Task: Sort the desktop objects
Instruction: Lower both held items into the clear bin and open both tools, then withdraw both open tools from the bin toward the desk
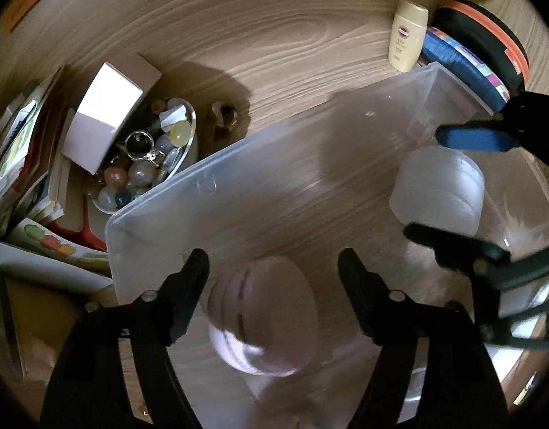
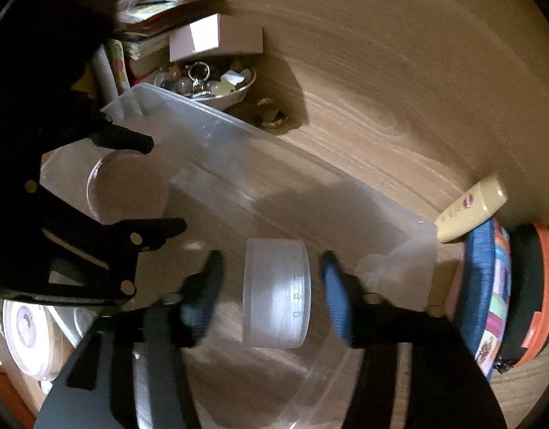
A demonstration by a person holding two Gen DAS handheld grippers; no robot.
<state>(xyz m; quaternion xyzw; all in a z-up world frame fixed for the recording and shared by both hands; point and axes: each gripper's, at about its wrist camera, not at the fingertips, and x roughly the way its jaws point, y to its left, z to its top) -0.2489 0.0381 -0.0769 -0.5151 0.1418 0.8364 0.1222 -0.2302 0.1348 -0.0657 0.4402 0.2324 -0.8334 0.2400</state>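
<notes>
- Two round jars sit in the clear bin (image 1: 160,214), walls all around.
- Left gripper (image 1: 272,279) is wide open around one frosted jar (image 1: 263,318), not squeezing.
- Right gripper (image 2: 270,286) is wide open around the other jar (image 2: 276,293).

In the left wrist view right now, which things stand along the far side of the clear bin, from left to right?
Stack of books → white box → glass dish of beads → cream bottle → blue pouch → black and orange case.

"UV" on cream bottle (image 1: 407,35)
</notes>
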